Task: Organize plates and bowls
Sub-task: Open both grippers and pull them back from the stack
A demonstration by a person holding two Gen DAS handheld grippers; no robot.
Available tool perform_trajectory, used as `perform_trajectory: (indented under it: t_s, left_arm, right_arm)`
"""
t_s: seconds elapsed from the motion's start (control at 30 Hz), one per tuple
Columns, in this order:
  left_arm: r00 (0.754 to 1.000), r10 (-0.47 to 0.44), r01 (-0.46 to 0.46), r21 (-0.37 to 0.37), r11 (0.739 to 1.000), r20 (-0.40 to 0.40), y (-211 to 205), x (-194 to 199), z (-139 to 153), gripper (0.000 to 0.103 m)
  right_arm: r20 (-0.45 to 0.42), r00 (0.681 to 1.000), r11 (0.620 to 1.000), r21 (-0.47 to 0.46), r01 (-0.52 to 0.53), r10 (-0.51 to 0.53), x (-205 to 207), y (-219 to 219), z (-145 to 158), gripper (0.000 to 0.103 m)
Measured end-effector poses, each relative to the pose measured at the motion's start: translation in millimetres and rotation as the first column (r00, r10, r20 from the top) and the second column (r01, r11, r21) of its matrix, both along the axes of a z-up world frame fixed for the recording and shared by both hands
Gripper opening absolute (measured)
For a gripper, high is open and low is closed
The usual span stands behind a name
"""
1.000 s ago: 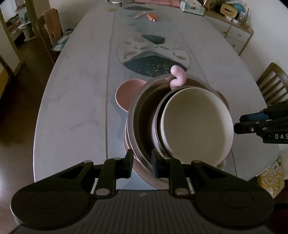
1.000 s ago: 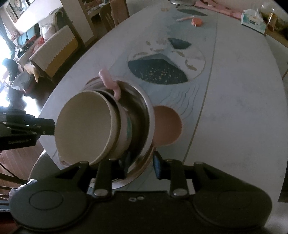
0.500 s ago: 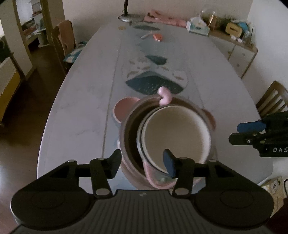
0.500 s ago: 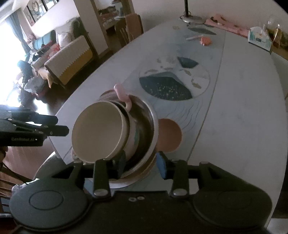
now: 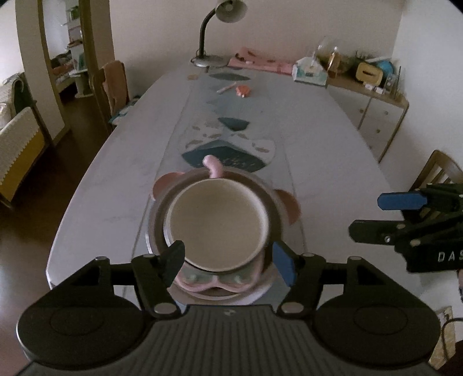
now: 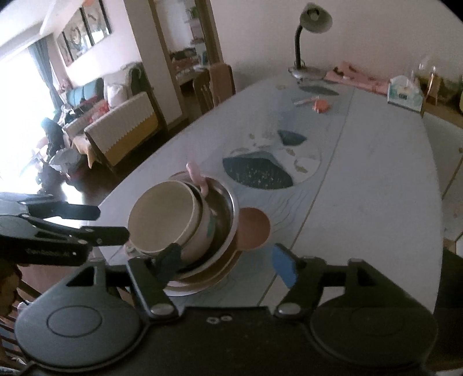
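Note:
A stack of dishes stands near the table's front edge. A cream bowl [image 5: 217,222] [image 6: 162,219] sits on top, inside a patterned bowl with a pink curled handle [image 5: 214,167]. Both sit in a steel bowl [image 5: 154,219] [image 6: 227,211] on pink plates [image 5: 289,205] [image 6: 254,228]. My left gripper [image 5: 228,263] [image 6: 113,222] hovers at the stack's near side. Its jaws are opening and the pads touch nothing. My right gripper [image 6: 228,261] [image 5: 376,217] is beside the stack on the right. Its jaws are also opening, and nothing is pressed between them.
The long oval table [image 5: 318,162] has a patterned runner with a round placemat [image 6: 272,162]. At the far end are a desk lamp [image 5: 220,17], a tissue box [image 5: 309,72] and a small orange item [image 5: 243,90]. Wooden chairs [image 5: 115,84] [image 5: 437,170] flank the table, and a sideboard [image 5: 373,115] stands at the right.
Both grippers opened, let go of the stack's rim and drew back and upward. The stack stays on the table and looks smaller and farther below.

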State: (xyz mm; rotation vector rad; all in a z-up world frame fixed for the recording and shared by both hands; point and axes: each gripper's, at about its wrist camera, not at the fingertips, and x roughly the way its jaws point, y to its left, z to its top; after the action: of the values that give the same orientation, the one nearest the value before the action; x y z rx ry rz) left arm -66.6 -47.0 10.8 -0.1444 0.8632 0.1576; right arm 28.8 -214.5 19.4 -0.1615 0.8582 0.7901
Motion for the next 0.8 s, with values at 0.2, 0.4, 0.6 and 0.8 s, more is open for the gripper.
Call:
perform_trajectory:
  t_s: [0.2, 0.4, 0.6, 0.8]
  left_arm:
    - [0.997, -0.003, 0.002, 0.008, 1.000, 0.071, -23.2, -15.7, 6.3, 0.079]
    - [0.994, 0.018, -0.017, -0.009, 1.000, 0.104, -34.2, -27.1, 8.7, 0.090]
    - [0.991, 0.036, -0.034, -0.013, 0.999, 0.131, -34.5, -30.7, 9.5, 0.103]
    - [0.990, 0.046, -0.043, -0.025, 0.999, 0.134, -27.7, -35.3, 11.0, 0.103]
  right_arm:
    - [0.063, 0.998, 0.999, 0.053, 0.008, -0.012, -15.8, -17.3, 6.7, 0.088]
    - [0.089, 0.996, 0.996, 0.081, 0.023, -0.030, -26.1, -30.0, 8.8, 0.098]
    - [0.125, 0.990, 0.994, 0.098, 0.045, -0.058, -31.7, -32.3, 13.3, 0.102]
    - [0.140, 0.985, 0.988, 0.124, 0.087, -0.104, -36.7, -29.5, 14.8, 0.103]
